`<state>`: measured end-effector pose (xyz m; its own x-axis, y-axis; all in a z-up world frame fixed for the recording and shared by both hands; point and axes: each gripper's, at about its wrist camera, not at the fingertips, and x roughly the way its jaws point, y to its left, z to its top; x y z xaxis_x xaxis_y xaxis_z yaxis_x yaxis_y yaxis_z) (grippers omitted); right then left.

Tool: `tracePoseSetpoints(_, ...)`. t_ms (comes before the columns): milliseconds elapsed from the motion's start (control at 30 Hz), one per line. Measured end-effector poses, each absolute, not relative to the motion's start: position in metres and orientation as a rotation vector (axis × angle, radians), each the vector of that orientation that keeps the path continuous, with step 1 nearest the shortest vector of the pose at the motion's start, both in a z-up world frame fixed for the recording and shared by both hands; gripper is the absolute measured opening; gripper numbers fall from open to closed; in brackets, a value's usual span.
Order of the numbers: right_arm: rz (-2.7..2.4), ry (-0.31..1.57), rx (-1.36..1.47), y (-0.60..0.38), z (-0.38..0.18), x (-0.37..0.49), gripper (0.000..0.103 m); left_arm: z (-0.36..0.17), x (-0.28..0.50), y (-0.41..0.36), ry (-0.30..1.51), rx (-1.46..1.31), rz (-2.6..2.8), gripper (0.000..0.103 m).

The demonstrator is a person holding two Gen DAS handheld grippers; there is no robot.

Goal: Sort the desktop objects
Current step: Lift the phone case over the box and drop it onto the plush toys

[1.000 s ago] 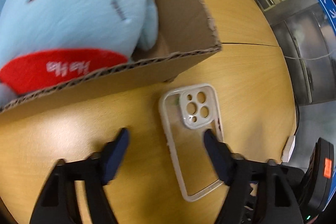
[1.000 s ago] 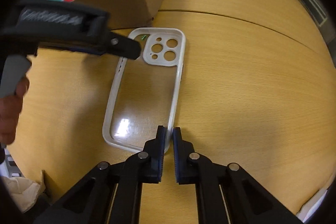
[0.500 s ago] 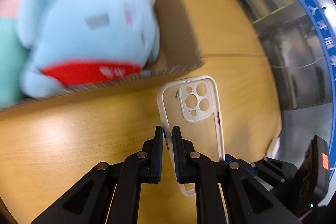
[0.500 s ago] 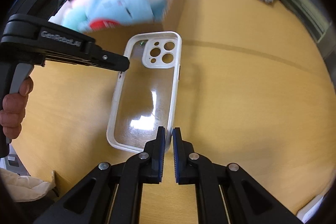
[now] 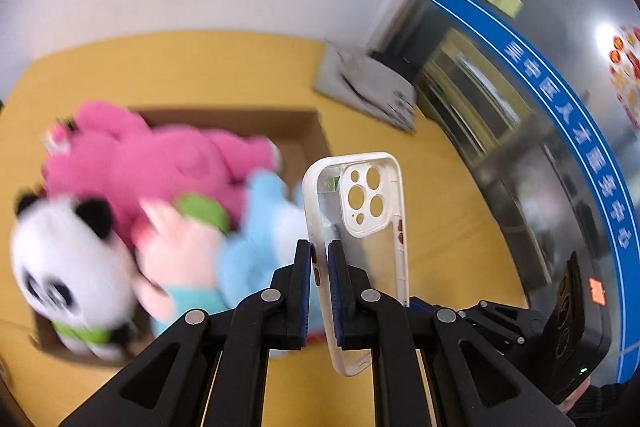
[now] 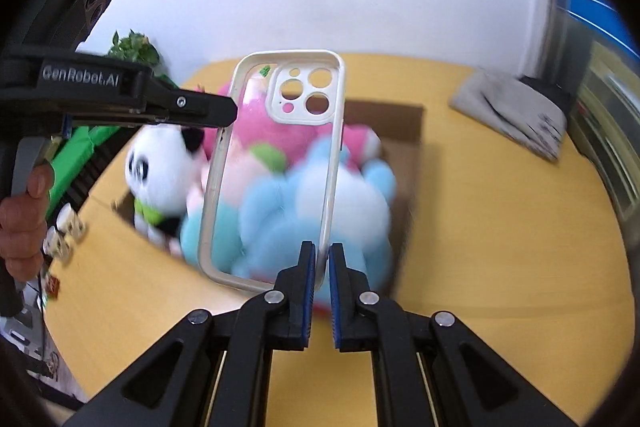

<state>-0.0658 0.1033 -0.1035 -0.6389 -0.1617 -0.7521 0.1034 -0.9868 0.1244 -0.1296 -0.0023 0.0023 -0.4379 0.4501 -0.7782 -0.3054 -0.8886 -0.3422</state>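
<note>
Two grips, one object: both grippers pinch the same clear phone case (image 5: 362, 227), which is off the table and in the air.
Left gripper (image 5: 319, 291): fingers pressed onto the case's left long rim, roughly mid-length; seen from the right wrist it reaches in from the side (image 6: 224, 109) and meets that rim near the camera-cutout end.
Right gripper (image 6: 319, 281): fingers pinched on the opposite long rim, close to the bottom corner.
Case long axis: runs away from both cameras, nearly in line with the fingers; cutout end farthest out, plain end nearest the grippers.
Case tilt: cannot tell exactly; it looks raised toward upright, not flat.
Cardboard box (image 6: 404, 115): lies ahead of and below the case, seen partly through its clear back.
Box contents: plush toys fill it: panda (image 6: 160, 171), pink toy (image 5: 152, 163), light blue toy (image 6: 304, 211).
Key relation: cutout end already points at the box, so my guess is a forward carry along the long axis, then release over the toys.
Nearer hand: neither clearly; both hold equally.
Risk, as judged: a two-handed hold on a thin rim could twist if one opens first.
Far table: folded grey cloth (image 6: 512, 111), well apart from the box.
</note>
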Motion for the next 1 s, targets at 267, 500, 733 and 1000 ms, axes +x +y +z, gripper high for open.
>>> tracePoseSetpoints(267,-2.537,-0.258,1.41,0.063,-0.135,-0.183,0.006,-0.025,-0.223,-0.077,-0.18,-1.451,2.393,0.009)
tracePoseSetpoints(500,-2.437,-0.235,1.579,0.024,-0.172,-0.233,0.009,-0.086,-0.254,-0.119,-0.207,-1.631,2.391,0.009)
tracePoseSetpoints(733,-2.521,-0.23,1.493,0.04,-0.149,-0.215,0.093,-0.07,-0.235,-0.139,-0.25,-1.605,2.475,0.071)
tracePoseSetpoints(1000,-2.675,-0.035,1.49,0.061,-0.123,-0.168,0.103,-0.019,-0.168,-0.133,-0.223,-1.519,2.594,0.103)
